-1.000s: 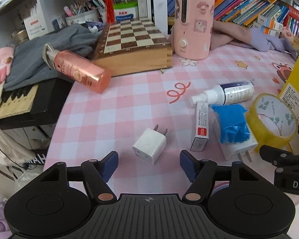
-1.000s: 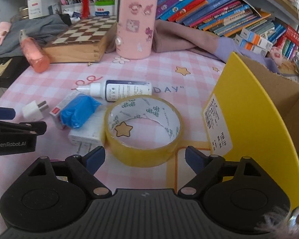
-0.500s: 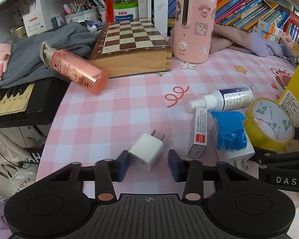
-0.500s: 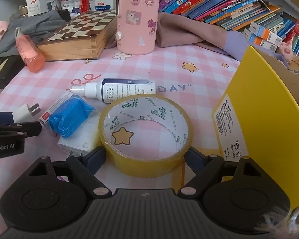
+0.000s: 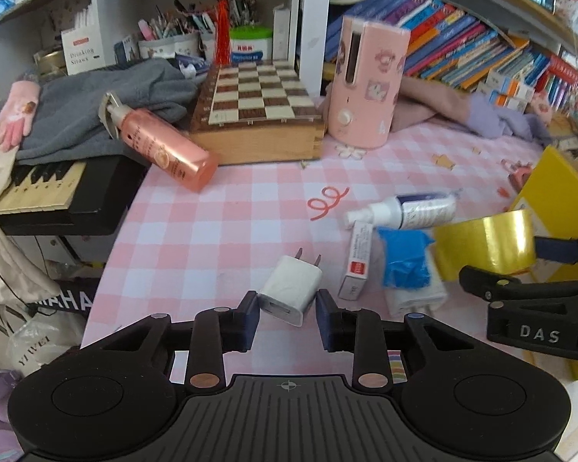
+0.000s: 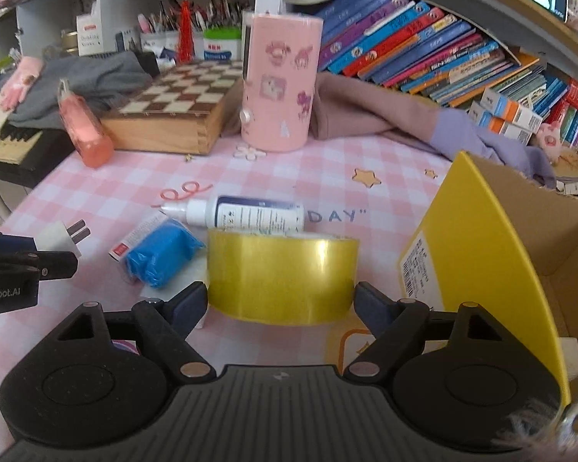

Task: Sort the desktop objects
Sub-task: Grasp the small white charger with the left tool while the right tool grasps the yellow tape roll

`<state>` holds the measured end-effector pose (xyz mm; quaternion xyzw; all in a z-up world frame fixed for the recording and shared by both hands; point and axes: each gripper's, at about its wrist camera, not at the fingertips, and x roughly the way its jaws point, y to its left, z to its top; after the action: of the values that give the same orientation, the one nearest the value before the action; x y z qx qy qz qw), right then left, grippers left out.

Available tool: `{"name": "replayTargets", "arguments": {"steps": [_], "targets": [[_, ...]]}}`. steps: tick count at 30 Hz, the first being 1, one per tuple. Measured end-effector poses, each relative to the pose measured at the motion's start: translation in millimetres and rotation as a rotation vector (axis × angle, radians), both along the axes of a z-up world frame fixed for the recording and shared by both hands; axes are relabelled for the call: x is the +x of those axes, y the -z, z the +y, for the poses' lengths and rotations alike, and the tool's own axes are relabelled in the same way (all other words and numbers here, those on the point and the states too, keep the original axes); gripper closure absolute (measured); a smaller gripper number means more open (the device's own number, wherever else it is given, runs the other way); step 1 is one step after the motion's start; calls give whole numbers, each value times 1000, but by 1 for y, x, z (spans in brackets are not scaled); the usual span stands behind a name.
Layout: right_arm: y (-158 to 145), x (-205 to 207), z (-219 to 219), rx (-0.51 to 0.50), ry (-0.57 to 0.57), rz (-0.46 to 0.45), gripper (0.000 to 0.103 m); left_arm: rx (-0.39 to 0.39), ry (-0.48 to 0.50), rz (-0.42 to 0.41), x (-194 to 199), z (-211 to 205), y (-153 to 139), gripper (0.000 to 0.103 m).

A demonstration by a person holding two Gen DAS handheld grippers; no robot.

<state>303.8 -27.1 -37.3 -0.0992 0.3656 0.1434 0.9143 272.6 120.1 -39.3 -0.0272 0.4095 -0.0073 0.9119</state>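
So both claws are loaded. The white charger (image 5: 291,292) is pinched in the left claw (image 5: 288,308), jaws just closed in tight, prongs aimed at the far side, body tilted off the bench (image 5: 219,231). The yellow tape roll (image 6: 282,277) is gripped across its width by the right claw (image 6: 280,300), stood wide. The yellow box (image 6: 478,238) sits just right of the tape, so the right claw is nearer; the charger is well left of it.
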Motion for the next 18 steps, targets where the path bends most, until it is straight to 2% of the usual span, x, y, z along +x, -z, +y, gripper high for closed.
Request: {"name": "replayTargets", "arguments": {"steps": [5,6,7,8,10,12,13,14,16,18], "targets": [[-12,-14,-4,25,-6,-14,25,-33,-7,-37,-21,1,-16,73],[-16,-17,-6,33,-3,-20,42,-38,-6,-43,-25,1,-19,73],[-20,-22,-8,37,0,-36,66,-41,-3,-48,-29,1,-21,73],[-23,-27,-8,4,17,-64,84,-43,-1,-53,-34,1,-23,73],[-23,-27,-12,23,7,-16,84,-43,0,-55,-42,1,-22,73],[-17,-28,-14,18,26,36,78,-46,-3,-48,-47,1,-20,73],[-15,-31,-14,10,20,40,78,-53,-9,-44,-49,2,-19,73],[-12,-35,-15,3,9,39,73,-61,-13,-40,-52,2,-17,73],[-9,-43,-15,-14,0,38,62,-66,-16,-39,-57,2,-17,73],[-3,-50,-15,-25,1,47,35,-62,-18,-40,-62,1,-17,73]]}}
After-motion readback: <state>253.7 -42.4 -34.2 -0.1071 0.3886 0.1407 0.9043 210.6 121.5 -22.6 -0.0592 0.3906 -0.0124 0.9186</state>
